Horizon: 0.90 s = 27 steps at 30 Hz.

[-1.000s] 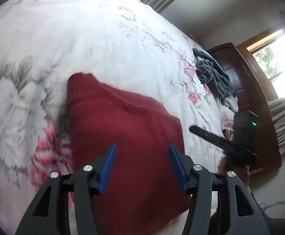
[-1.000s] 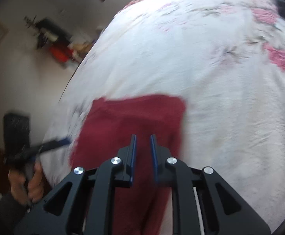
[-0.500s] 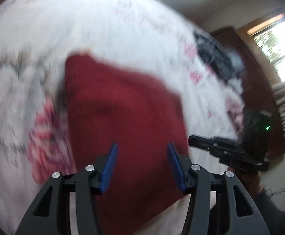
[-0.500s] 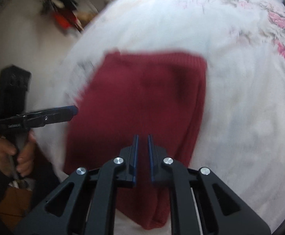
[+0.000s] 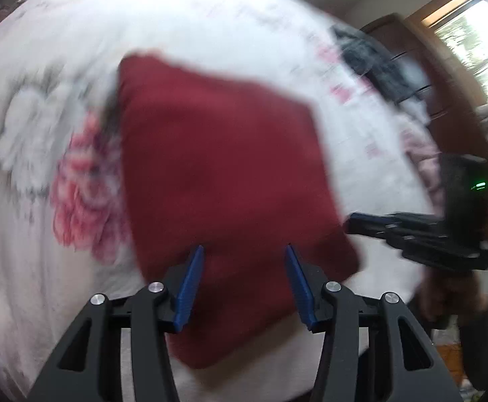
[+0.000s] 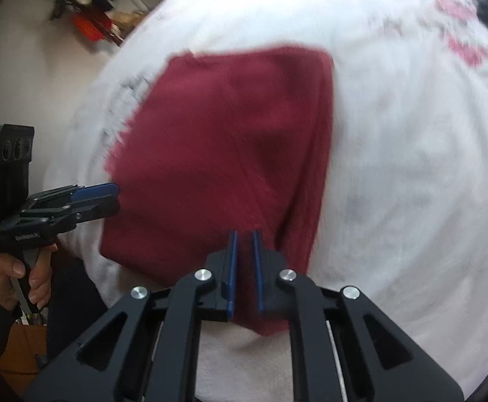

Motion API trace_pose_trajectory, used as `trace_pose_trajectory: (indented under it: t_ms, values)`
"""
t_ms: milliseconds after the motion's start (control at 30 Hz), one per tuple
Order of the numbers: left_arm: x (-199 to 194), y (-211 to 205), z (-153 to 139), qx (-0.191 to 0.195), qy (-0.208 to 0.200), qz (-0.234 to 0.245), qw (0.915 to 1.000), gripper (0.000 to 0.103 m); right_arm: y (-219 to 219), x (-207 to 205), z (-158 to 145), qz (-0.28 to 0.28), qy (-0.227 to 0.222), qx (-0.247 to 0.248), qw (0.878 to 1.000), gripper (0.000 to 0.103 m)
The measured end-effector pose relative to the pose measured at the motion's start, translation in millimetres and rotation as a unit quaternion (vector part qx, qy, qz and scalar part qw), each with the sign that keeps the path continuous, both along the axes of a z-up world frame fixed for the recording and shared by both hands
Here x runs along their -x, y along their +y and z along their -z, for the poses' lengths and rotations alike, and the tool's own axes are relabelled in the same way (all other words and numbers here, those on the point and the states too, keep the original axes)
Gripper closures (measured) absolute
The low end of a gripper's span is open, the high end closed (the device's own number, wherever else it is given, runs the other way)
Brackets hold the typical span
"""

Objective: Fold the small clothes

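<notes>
A folded dark red knit garment (image 5: 217,154) lies flat on the flowered white bedspread (image 5: 210,16), near its front edge. My left gripper (image 5: 244,248) hangs open above the garment's near end, nothing between its blue fingers. In the right wrist view the same garment (image 6: 230,134) fills the middle, and my right gripper (image 6: 244,232) is shut over its near right part, with no cloth pinched. The left gripper (image 6: 115,194) shows there at the garment's left edge. The right gripper (image 5: 351,224) appears beside the garment's right edge. Both views are blurred.
Dark grey clothes (image 5: 371,57) and a pink garment (image 5: 421,154) lie on the bed's far right side. Behind them stand a dark wooden cabinet (image 5: 444,77) and a bright window (image 5: 478,30). A hand (image 6: 9,268) holds the left tool off the bed's edge.
Both grippers have drawn back and up from the red garment, so more of it and its near end show. The garment stays flat. Neither gripper's jaws have changed.
</notes>
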<state>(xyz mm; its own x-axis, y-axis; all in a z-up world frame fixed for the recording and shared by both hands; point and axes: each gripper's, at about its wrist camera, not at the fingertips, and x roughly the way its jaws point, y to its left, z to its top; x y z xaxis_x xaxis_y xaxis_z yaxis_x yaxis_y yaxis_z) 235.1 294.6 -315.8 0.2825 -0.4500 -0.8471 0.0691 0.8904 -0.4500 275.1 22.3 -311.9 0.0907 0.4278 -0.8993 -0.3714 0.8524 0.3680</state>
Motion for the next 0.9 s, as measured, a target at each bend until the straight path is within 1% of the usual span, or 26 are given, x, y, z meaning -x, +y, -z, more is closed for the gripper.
trace_pose_trajectory:
  t_ms: [33,100,167,200,267,333,400,433,467,533,600,667,767,800,833,867,900]
  values:
    - [0.5,2.0,6.3,0.004,0.006,-0.008,0.9999,0.058,5.8,1.2,10.1,0.0,0.012,0.004,1.0,0.095]
    - [-0.3,4.3,3.4,0.016,0.009,-0.019,0.9997,0.058,13.1,0.8,15.2,0.007,0.013,0.008,1.0,0.095]
    - [10.1,9.6,-15.0,0.024,-0.008,-0.021,0.9995,0.057,15.4,3.2,3.4,0.012,0.004,0.0,1.0,0.093]
    - [19.0,10.2,-26.9,0.038,-0.022,-0.015,0.9989,0.057,13.6,8.1,-8.2,0.011,-0.009,-0.003,1.0,0.093]
    - [32.9,9.1,-33.6,0.05,-0.031,-0.011,0.9982,0.056,3.8,21.4,-25.3,0.01,-0.024,-0.009,1.0,0.093]
    - [44.9,4.7,-22.0,0.045,-0.015,-0.005,0.9989,0.056,1.2,29.1,-23.3,0.016,-0.021,-0.009,1.0,0.093]
    - [46.9,-0.5,0.5,0.028,0.01,-0.011,0.9995,0.056,3.9,30.3,-4.6,0.021,-0.001,0.013,1.0,0.093]
    - [48.0,1.9,13.9,0.028,0.024,-0.019,0.9991,0.057,6.1,29.5,5.9,0.021,0.01,0.02,1.0,0.093]
    - [48.6,4.0,19.6,0.033,0.029,-0.027,0.9987,0.057,9.1,27.0,17.5,0.022,0.019,0.031,0.999,0.094]
    - [48.3,7.9,21.1,0.046,0.033,-0.04,0.9976,0.057,11.3,26.4,20.4,0.023,0.018,0.039,0.999,0.095]
    - [52.9,12.4,13.9,0.049,0.033,-0.045,0.9972,0.057,11.5,26.9,12.5,0.035,0.019,0.028,0.999,0.093]
    - [62.5,17.3,-0.7,0.044,0.027,-0.046,0.9976,0.056,9.3,32.7,-1.2,0.037,0.008,0.022,0.999,0.093]
    - [88.6,25.4,-30.1,0.025,0.01,-0.057,0.998,0.046,5.3,50.6,-22.8,0.039,-0.009,0.017,0.999,0.091]
    - [94.0,26.5,-36.8,0.015,0.005,-0.062,0.9979,0.04,4.1,62.6,-31.9,0.04,-0.017,0.019,0.999,0.09]
    - [106.4,26.8,-46.5,-0.007,-0.007,-0.072,0.9974,0.035,0.1,70.4,-37.7,0.041,-0.021,0.021,0.999,0.084]
    - [118.3,26.3,-55.9,-0.023,-0.017,-0.078,0.9966,0.033,-1.8,78.9,-43.5,0.042,-0.026,0.025,0.998,0.077]
    - [125.4,23.5,-62.5,-0.033,-0.023,-0.08,0.996,0.029,-2.2,94.2,-53.6,0.047,-0.038,0.036,0.998,0.055]
